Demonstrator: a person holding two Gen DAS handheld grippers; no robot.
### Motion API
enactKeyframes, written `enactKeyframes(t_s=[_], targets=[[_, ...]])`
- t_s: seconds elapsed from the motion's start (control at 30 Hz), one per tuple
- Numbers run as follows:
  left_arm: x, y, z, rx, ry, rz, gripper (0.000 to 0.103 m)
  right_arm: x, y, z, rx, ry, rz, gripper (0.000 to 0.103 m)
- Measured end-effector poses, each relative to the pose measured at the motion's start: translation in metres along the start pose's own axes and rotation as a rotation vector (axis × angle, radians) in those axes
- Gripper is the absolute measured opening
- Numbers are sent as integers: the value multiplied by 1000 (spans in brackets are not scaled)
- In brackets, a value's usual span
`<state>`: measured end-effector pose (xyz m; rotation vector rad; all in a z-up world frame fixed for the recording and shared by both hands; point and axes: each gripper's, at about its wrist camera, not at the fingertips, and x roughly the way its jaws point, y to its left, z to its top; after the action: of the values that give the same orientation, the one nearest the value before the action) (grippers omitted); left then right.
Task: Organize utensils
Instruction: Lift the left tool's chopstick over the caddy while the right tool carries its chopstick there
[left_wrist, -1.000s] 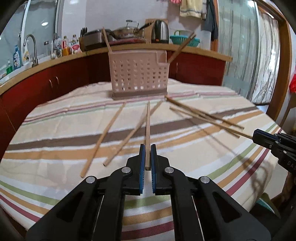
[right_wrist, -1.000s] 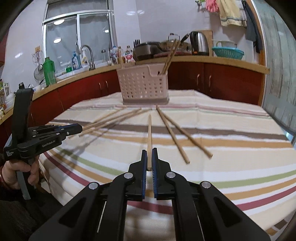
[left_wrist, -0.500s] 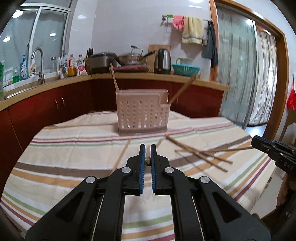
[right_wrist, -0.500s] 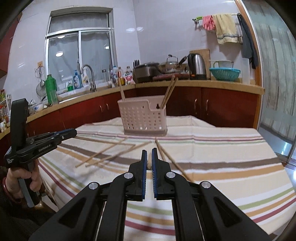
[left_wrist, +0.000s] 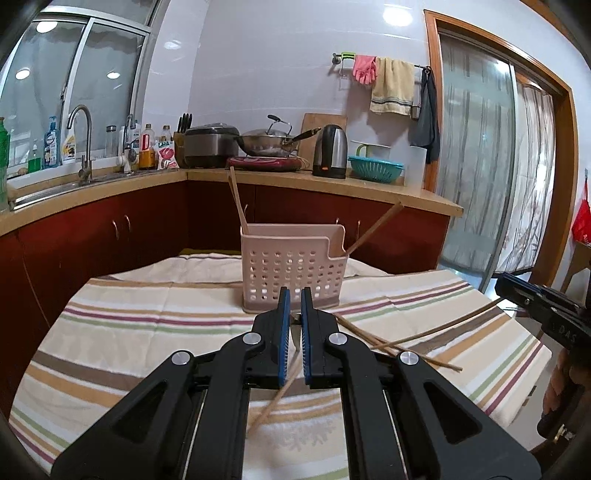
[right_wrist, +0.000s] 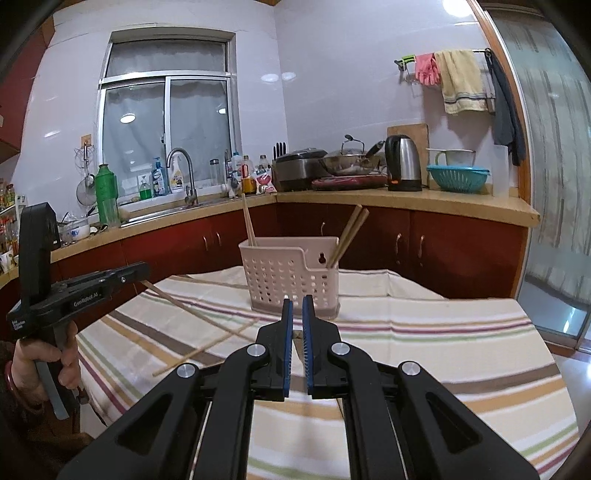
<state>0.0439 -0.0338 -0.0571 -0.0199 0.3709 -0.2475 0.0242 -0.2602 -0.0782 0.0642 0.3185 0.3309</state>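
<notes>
Left view: left gripper (left_wrist: 292, 295) pinches 1 chopstick (left_wrist: 443, 326), raised, pointing right; basket (left_wrist: 293, 272) at table's far edge. Right view: right gripper (right_wrist: 297, 303) fingers narrow, hold unclear. Chopsticks light, stiff, slippery; grip near end.

Both wrist views look forward along own fingers, raised above tabletop (left_wrist: 122, 325), facing kitchen wall; both share utensil basket (left_wrist: 293, 267) at mid-distance.

Pale pink perforated basket (left_wrist: 293, 266) on a cream multicolour-striped tablecloth (left_wrist: 155, 325).
</notes>
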Motion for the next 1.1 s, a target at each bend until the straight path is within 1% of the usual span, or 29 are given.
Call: enactKeyframes(t_s=[0.23, 0.5, 0.8, 1.0, 1.1], targets=[[12, 4, 17, 12, -4, 0, 6, 20, -2, 23, -4, -34, 13, 6], [30, 12, 33, 28, -9, 13, 6, 45, 4, 40, -19, -64, 15, 6], [54, 20, 44, 28, -7, 10, 6, 73, -1, 43, -12, -56, 1, 6], [63, 23, 60, 35, -35, -1, 6, 83, -2, 51, -10, -66, -2, 6], [65, 23, 70, 43, -52, -7, 6, 85, -4, 62, -5, -83, 6, 6]])
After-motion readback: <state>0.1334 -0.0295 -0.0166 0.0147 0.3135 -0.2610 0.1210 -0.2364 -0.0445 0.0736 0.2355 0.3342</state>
